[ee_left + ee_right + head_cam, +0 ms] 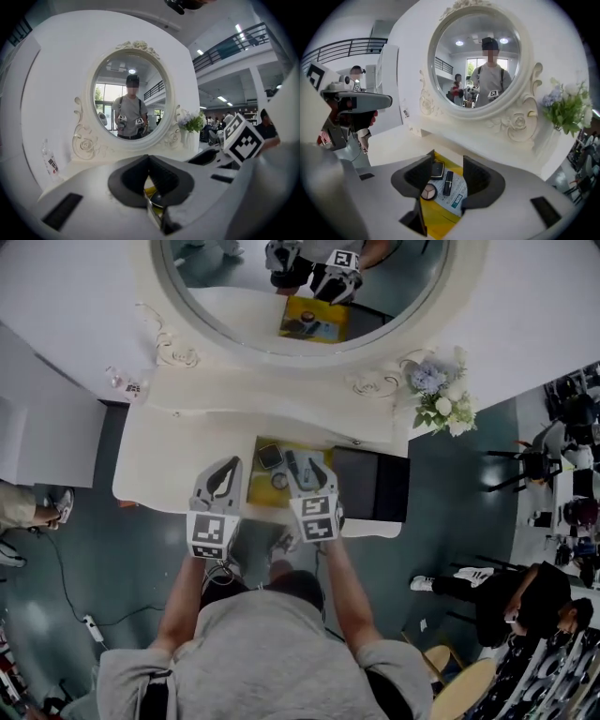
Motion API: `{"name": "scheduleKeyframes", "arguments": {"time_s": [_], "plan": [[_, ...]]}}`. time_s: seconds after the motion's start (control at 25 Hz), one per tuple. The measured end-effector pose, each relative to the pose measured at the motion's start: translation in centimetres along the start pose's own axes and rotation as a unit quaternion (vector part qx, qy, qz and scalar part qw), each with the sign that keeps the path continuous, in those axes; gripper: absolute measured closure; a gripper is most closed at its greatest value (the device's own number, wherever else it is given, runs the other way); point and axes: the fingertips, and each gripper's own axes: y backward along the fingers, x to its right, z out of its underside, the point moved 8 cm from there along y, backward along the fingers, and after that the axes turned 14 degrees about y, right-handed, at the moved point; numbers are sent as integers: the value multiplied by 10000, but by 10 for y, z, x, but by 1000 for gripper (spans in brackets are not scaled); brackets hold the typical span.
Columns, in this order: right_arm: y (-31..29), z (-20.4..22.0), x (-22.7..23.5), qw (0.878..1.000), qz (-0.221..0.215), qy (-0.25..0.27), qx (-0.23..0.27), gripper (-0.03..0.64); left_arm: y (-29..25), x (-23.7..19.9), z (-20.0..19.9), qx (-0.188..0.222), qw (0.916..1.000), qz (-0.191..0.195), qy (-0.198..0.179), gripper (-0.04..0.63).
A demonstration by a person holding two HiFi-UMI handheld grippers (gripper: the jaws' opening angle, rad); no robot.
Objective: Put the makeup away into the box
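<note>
A yellow box (257,487) lies open on the white vanity table (169,465). Inside it, on a printed leaflet (459,194), lie a square black compact (270,457) (437,169), a round compact (279,481) (428,191) and a dark lipstick tube (292,466) (448,183). My right gripper (314,471) (447,161) hangs open above these items with nothing between its fingers. A thin flap (418,213) stands at the box's near edge. My left gripper (231,465) (149,159) hovers just left of the box, its tips touching; whether anything is pinched I cannot tell.
A large oval mirror (300,287) rises behind the table. A vase of flowers (441,395) stands at the back right and a small bottle (127,382) at the back left. A dark rectangle (370,486) lies right of the box. People sit at the right (525,601).
</note>
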Motion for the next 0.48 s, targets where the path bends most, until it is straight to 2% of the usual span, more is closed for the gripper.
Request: {"name": "scheduleKeyframes", "arguments": {"time_s": [0.16,0.48], "plan": [[32,-22,18,9979,421,-92,484,403,-1,8,-23,205,9996,159,-113,592],[93,-51,38,9818,1347,-230,1316,516,-3,29,-57,480,9968,529,-371,592]]}}
